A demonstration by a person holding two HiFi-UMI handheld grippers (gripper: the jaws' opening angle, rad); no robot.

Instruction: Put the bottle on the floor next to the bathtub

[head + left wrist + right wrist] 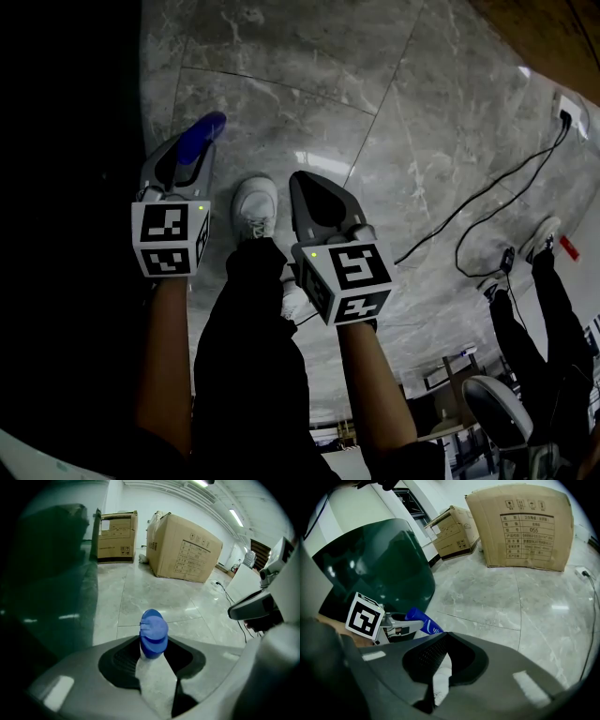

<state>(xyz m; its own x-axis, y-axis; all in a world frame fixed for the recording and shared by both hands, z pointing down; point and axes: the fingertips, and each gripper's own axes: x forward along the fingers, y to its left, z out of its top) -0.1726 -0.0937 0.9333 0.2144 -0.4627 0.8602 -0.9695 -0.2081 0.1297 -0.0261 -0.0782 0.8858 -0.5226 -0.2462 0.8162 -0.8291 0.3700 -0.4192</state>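
A blue bottle [194, 142] sticks out from my left gripper [206, 129], which is shut on it above the grey marble floor. In the left gripper view its blue top [153, 638] rises between the jaws of the left gripper [154, 654]. The dark green bathtub [47, 573] stands close on the left, and its curved wall [379, 569] fills the left of the right gripper view. There the bottle [423, 622] and left gripper [401, 626] hang beside the tub. My right gripper [303, 184] is shut with nothing in it, its jaws [443, 641] meeting over the floor.
Large cardboard boxes [185, 548] [117, 536] stand on the floor beyond the tub. A black cable [487, 202] runs from a wall socket [567, 108]. My white shoe [255, 206] is between the grippers. Another person's legs [553, 309] and a chair [497, 412] are at right.
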